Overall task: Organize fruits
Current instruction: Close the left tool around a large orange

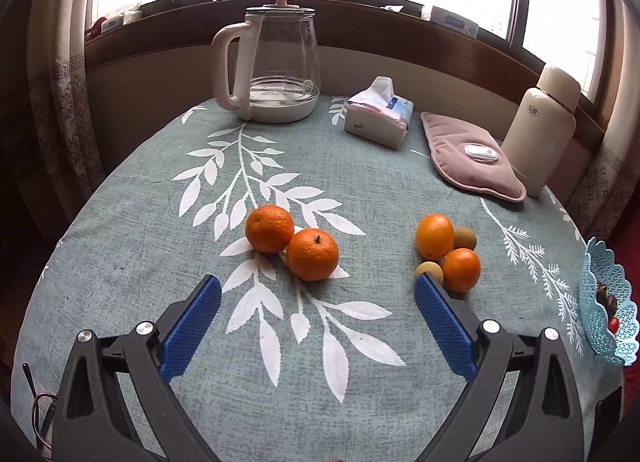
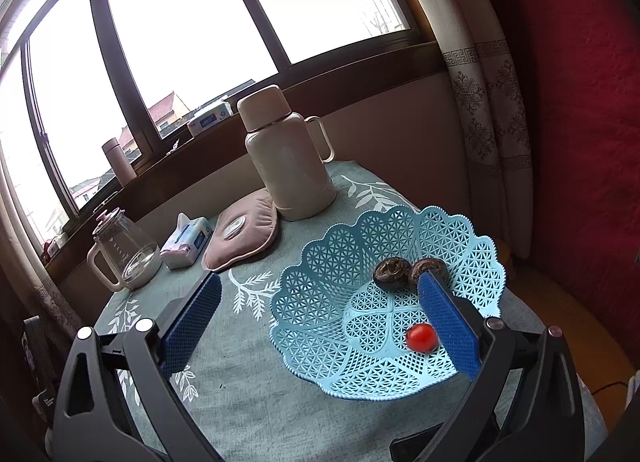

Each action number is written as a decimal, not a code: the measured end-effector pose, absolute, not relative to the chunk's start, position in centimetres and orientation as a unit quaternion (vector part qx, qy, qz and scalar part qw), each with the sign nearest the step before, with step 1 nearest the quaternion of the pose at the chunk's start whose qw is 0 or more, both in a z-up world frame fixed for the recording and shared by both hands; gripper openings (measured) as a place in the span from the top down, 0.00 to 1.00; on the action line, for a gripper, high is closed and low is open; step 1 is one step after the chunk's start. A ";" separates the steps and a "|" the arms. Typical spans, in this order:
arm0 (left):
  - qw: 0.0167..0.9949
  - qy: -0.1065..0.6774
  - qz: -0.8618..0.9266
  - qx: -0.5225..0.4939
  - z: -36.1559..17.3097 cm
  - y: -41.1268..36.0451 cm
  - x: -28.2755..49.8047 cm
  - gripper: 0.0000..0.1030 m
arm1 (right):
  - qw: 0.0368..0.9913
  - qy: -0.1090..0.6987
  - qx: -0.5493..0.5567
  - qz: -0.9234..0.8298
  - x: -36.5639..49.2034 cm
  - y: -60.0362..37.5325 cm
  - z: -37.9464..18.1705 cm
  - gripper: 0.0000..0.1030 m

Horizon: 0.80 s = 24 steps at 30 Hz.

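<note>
In the left wrist view two oranges [image 1: 270, 228] [image 1: 312, 249] touch each other on the green leaf-print tablecloth. To the right lie two more oranges [image 1: 434, 235] [image 1: 461, 269] with small tan round fruits [image 1: 429, 272] [image 1: 465, 238] beside them. My left gripper [image 1: 318, 294] is open and empty, just short of the fruit. The light blue lattice basket [image 2: 344, 262] holds two dark round fruits [image 2: 390, 270] [image 2: 426, 267] and a small red tomato [image 2: 421, 337]. My right gripper [image 2: 320, 294] is open and empty over the basket's near rim.
A glass kettle [image 1: 276, 62], tissue pack [image 1: 378, 112], pink heat pad [image 1: 472, 158] and cream thermos [image 1: 540, 126] stand along the far side by the window. The basket [image 1: 606, 302] sits at the table's right edge. A red cushion [image 2: 580, 102] is at right.
</note>
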<state>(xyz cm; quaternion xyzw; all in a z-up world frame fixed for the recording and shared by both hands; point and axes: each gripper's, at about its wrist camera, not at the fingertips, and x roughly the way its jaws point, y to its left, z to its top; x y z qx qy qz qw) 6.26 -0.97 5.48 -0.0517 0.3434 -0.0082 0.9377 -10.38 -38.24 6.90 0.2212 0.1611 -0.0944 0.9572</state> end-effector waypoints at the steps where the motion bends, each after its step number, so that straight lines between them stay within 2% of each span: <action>1: 0.938 0.344 -0.002 -0.053 5.4 -0.6 6.5 0.06 | 0.957 0.162 0.220 -0.094 -10.3 -38.2 6.9 0.03; 10: 0.931 0.362 0.024 -0.040 3.8 -0.2 9.2 0.07 | 0.957 0.171 0.213 -0.093 -9.8 -37.7 6.4 0.03; 13: 0.927 0.372 0.024 -0.032 3.4 -0.9 10.2 0.19 | 0.959 0.173 0.206 -0.094 -9.8 -37.4 6.3 0.03; 24: 0.917 0.396 0.032 -0.040 2.2 -1.4 13.2 0.44 | 0.965 0.184 0.168 -0.085 -9.0 -35.2 5.6 0.03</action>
